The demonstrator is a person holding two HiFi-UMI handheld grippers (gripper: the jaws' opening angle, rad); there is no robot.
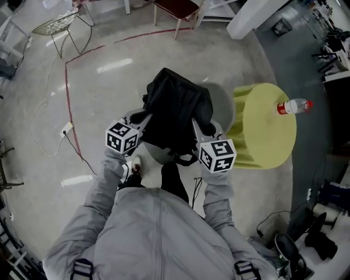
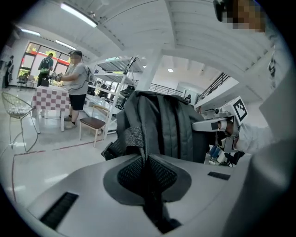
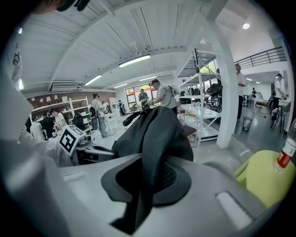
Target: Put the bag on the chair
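Note:
A black backpack (image 1: 176,112) hangs between my two grippers in the head view, held up off the floor. My left gripper (image 1: 138,123) is shut on a strap at the bag's left side. My right gripper (image 1: 203,130) is shut on a strap at its right side. In the left gripper view the jaws (image 2: 147,161) pinch a dark mesh strap, and the bag (image 2: 162,127) rises just beyond. The right gripper view shows its jaws (image 3: 150,171) closed on a padded strap of the bag (image 3: 157,127). A grey rounded chair seat (image 1: 224,106) shows past the bag's right edge, mostly hidden.
A yellow-green round stool (image 1: 268,131) stands right of the bag, with a red-capped plastic bottle (image 1: 294,106) lying on it. A wire chair (image 1: 57,24) and a red-seated chair (image 1: 175,8) stand farther off. A cable and power strip (image 1: 66,129) lie on the floor at left.

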